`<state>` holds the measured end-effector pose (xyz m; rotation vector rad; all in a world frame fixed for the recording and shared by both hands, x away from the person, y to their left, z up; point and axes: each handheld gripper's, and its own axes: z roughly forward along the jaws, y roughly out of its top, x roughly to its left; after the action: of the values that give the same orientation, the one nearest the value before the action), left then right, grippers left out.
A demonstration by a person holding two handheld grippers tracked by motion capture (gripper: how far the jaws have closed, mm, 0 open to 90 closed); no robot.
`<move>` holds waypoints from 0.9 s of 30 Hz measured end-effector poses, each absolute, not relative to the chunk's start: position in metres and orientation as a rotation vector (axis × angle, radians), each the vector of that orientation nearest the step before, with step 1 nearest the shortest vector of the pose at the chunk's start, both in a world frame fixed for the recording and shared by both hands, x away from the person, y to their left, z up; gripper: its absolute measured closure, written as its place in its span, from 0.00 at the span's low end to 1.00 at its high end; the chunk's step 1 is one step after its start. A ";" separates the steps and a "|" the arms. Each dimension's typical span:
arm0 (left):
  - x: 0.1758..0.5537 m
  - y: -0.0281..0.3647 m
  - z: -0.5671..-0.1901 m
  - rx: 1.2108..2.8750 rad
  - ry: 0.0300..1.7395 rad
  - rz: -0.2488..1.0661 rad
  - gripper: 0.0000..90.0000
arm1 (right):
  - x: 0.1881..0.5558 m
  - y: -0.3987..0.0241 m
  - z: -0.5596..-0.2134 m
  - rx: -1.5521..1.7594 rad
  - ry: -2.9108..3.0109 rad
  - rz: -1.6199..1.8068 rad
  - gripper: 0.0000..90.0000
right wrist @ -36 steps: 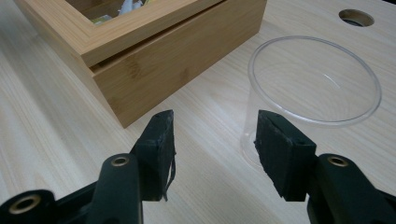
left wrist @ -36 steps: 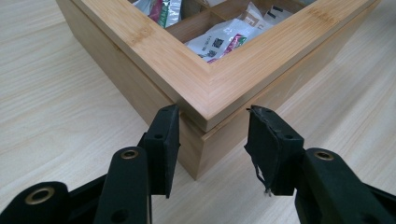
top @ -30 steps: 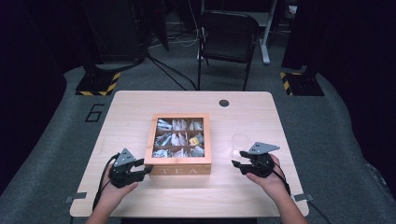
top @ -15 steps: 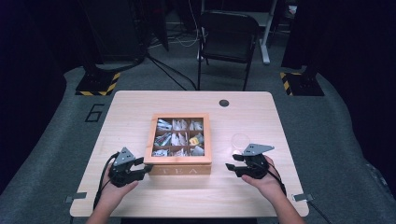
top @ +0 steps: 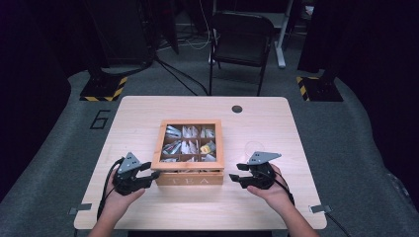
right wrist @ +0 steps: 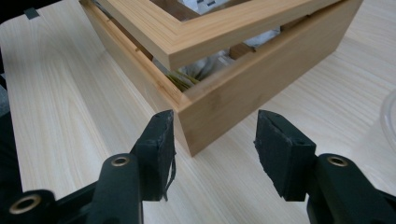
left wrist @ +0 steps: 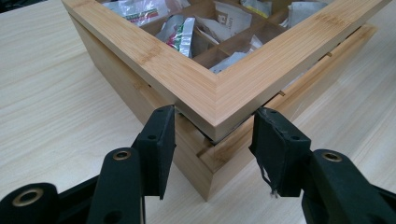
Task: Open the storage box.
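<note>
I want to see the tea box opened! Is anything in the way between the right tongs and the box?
No. The right tongs point at the near corner of the tea box with bare table around them.

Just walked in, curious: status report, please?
Left tongs open at raised lid corner. Right tongs open, empty. Wooden tea box ajar. Nothing blocking.

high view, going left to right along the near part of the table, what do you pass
left gripper → wooden tea box → right gripper → clear glass cup, which sits a little farther back, just beyond the right gripper.
</note>
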<state>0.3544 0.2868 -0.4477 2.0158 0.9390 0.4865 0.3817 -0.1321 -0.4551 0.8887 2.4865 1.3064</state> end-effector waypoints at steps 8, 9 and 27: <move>0.356 0.289 -0.441 2.006 0.932 0.473 0.55 | 0.385 -0.120 -0.450 0.871 2.487 1.321 0.52; 0.357 0.289 -0.440 2.006 0.929 0.475 0.55 | 0.385 -0.120 -0.450 0.871 2.487 1.321 0.52; 0.360 0.290 -0.435 2.015 0.915 0.468 0.54 | 0.396 -0.095 -0.442 0.821 2.469 1.302 0.47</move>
<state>0.3601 0.2898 -0.4345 2.0145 0.9149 0.4675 0.3964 -0.0950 -0.4422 0.8207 2.4689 1.3022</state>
